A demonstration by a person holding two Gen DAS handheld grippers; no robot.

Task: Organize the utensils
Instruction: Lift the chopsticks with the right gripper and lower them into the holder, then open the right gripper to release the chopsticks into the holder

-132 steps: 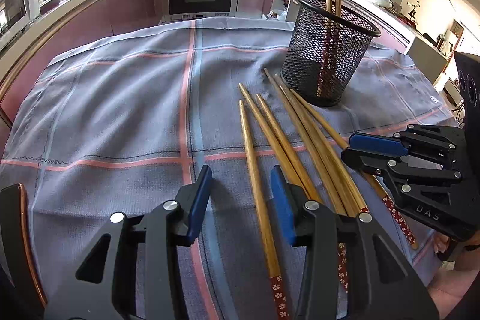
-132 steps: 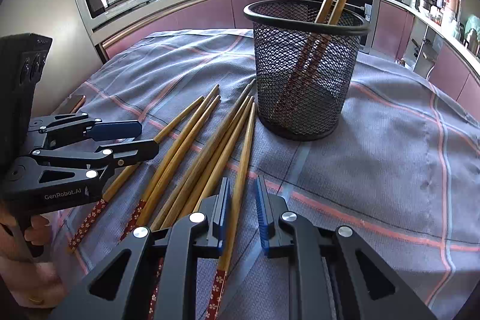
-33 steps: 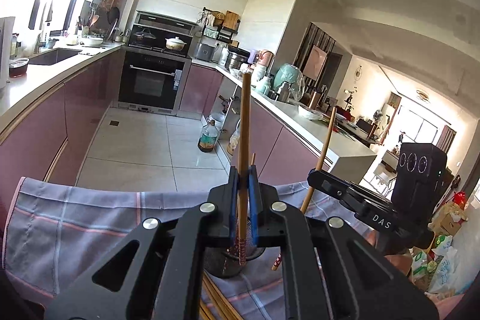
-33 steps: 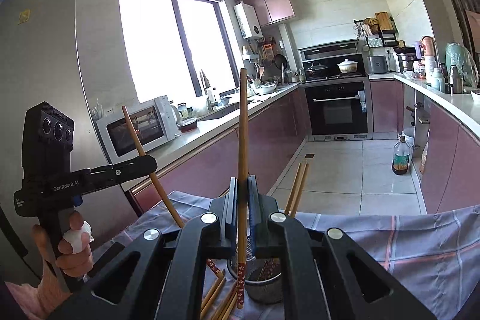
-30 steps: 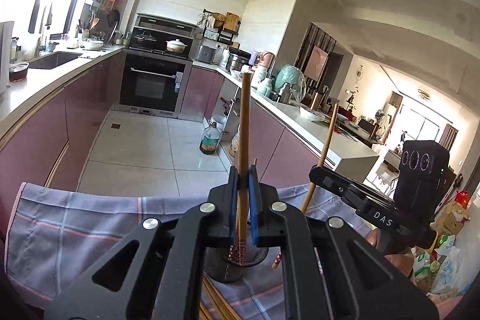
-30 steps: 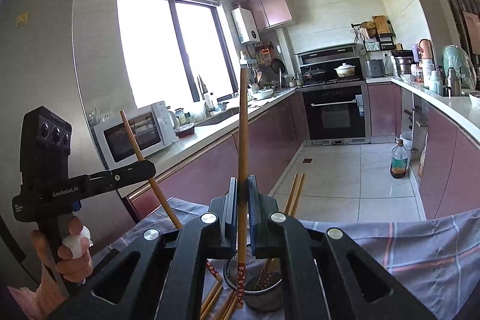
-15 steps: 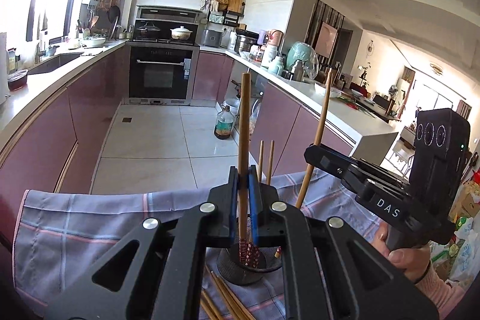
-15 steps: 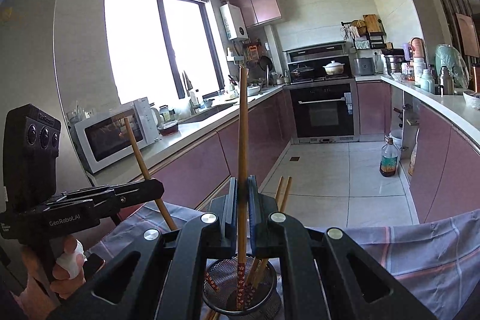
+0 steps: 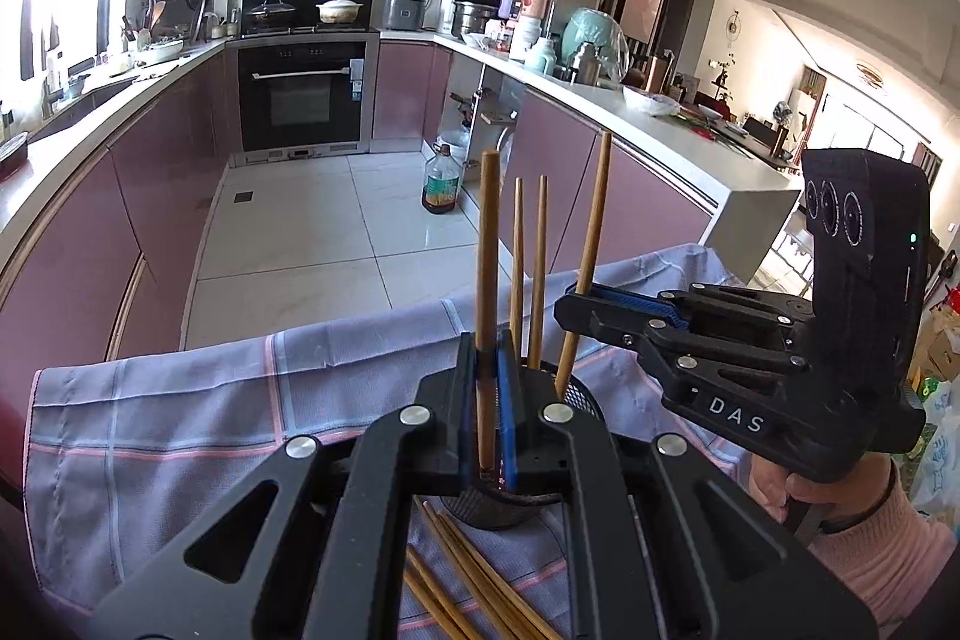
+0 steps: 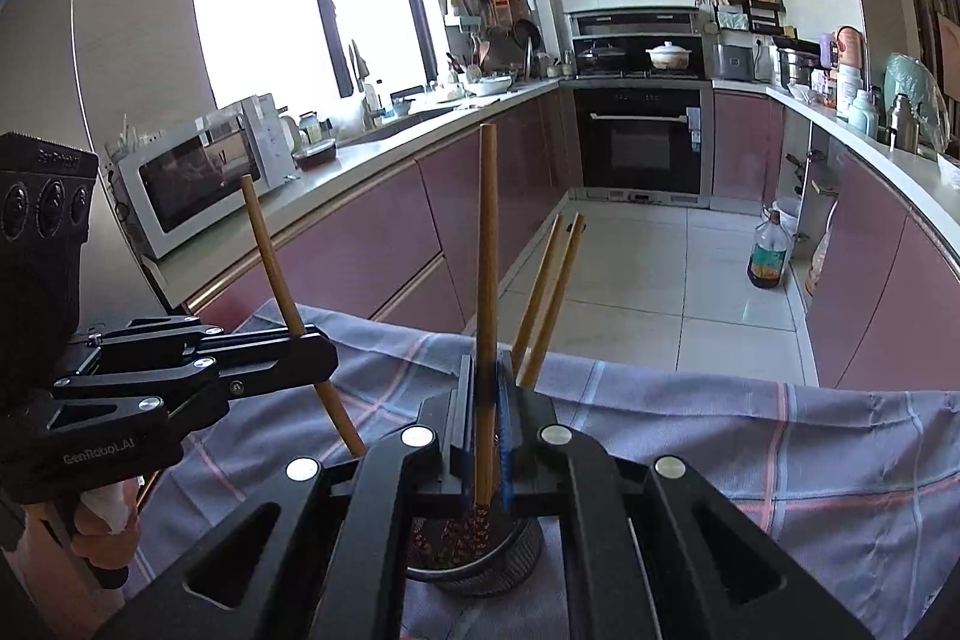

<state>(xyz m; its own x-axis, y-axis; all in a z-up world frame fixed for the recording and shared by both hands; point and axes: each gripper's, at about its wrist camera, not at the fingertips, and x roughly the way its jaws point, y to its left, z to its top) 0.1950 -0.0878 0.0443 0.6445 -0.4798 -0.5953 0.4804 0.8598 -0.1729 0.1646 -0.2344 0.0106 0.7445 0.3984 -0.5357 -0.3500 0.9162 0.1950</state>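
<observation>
Two black grippers are up above a table with a gray-blue checked tablecloth [image 9: 180,418] on it. Each gripper pinches one wooden chopstick and holds it standing up over a black mesh cup [image 10: 516,556].

The left gripper [image 9: 487,400] has its blue pads squeezed tight on a chopstick [image 9: 487,244]. This stick stands almost straight. Its low end points down into the cup, but the gripper hides the very tip. Seen from the other side, the same stick [image 10: 273,250] leans a little as it goes down to the cup.

The right gripper [image 10: 487,412] also has its fingers pressed tight on a chopstick [image 10: 487,232]. The flowery red end of this stick hangs just inside the mouth of the cup. From the left camera, the right gripper [image 9: 576,307] is near the cup's rim, with its stick [image 9: 591,232] tilted.

Two more chopsticks [image 9: 528,244] already stand in the cup, side by side. Their thin ends stick up and lean toward the far side.

More chopsticks [image 9: 462,574] lie flat on the cloth, just beside the cup on the near side.

Behind the table there is a black oven [image 9: 303,94] and a white microwave [image 10: 198,172] on the counter.
</observation>
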